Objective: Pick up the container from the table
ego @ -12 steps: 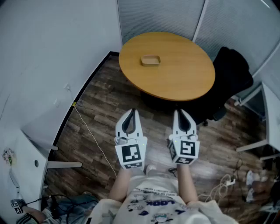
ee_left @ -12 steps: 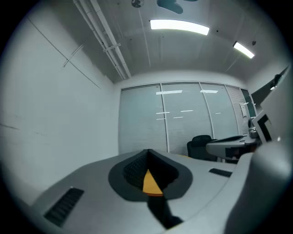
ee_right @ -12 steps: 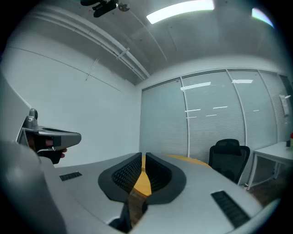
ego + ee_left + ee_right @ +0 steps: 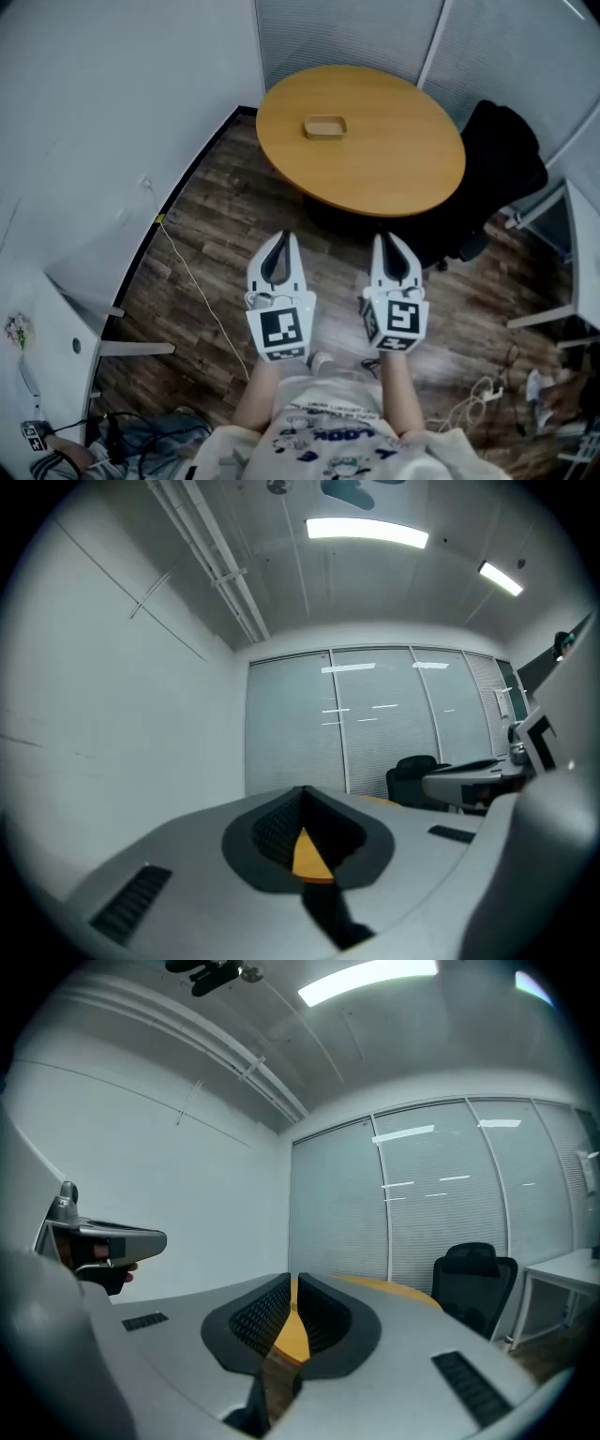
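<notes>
A small tan container [image 4: 325, 127] sits on the round wooden table [image 4: 394, 169], toward its far left side. Both grippers hang over the wood floor on the near side of the table, well short of the container. My left gripper [image 4: 282, 236] is shut with nothing in it, its jaws meeting at the tip [image 4: 302, 790]. My right gripper [image 4: 385, 238] is level with it and also shut and empty [image 4: 293, 1280]. A sliver of the orange tabletop [image 4: 394, 1289] shows past the right jaws. The container is not visible in either gripper view.
A black office chair [image 4: 502, 159] stands against the table's right side, and also shows in the right gripper view [image 4: 473, 1288]. A white desk [image 4: 581, 244] is at the right edge. A thin cable [image 4: 192, 281] runs along the floor by the left wall. More cables lie at lower right.
The head view has drifted by a few pixels. Both grippers hold the same place and stay shut.
</notes>
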A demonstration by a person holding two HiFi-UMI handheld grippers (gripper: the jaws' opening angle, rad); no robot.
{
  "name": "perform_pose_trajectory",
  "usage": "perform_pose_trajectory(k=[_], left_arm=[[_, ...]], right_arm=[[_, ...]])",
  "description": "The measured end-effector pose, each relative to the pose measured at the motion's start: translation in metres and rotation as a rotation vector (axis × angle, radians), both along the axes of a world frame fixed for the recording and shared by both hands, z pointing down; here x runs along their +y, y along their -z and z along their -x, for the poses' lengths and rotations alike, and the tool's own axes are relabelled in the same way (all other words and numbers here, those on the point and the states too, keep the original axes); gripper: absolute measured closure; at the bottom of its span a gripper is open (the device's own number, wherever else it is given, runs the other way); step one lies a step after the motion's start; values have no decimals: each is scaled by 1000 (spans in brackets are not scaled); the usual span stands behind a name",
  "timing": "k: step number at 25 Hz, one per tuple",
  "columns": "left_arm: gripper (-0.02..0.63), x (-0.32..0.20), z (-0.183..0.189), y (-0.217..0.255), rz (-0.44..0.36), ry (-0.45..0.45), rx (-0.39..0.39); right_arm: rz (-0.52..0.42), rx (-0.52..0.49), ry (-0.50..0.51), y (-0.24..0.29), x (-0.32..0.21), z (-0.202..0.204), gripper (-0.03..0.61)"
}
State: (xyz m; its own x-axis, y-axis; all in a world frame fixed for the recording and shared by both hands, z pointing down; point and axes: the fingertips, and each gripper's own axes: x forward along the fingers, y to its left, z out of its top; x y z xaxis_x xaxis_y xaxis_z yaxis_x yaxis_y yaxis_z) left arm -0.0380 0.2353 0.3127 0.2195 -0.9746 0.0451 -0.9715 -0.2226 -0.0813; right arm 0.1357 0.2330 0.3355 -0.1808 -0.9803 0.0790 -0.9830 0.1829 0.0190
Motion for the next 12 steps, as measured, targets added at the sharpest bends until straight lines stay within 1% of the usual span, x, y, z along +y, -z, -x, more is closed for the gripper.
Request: perform_pose_trajectory(k=[3, 6, 9, 12], left_arm=[[612, 0, -1, -2, 1, 13, 16], [612, -2, 2, -9, 12, 25, -2], [612, -7, 4, -17, 34, 38, 1], [611, -19, 4, -23, 38, 46, 2]], right_arm=[[7, -15, -3, -5, -3, -5, 554], [19, -25, 1, -12, -7, -6, 554], [23, -28, 2, -15, -13, -6, 552], [31, -18, 8, -22, -26, -8, 552]])
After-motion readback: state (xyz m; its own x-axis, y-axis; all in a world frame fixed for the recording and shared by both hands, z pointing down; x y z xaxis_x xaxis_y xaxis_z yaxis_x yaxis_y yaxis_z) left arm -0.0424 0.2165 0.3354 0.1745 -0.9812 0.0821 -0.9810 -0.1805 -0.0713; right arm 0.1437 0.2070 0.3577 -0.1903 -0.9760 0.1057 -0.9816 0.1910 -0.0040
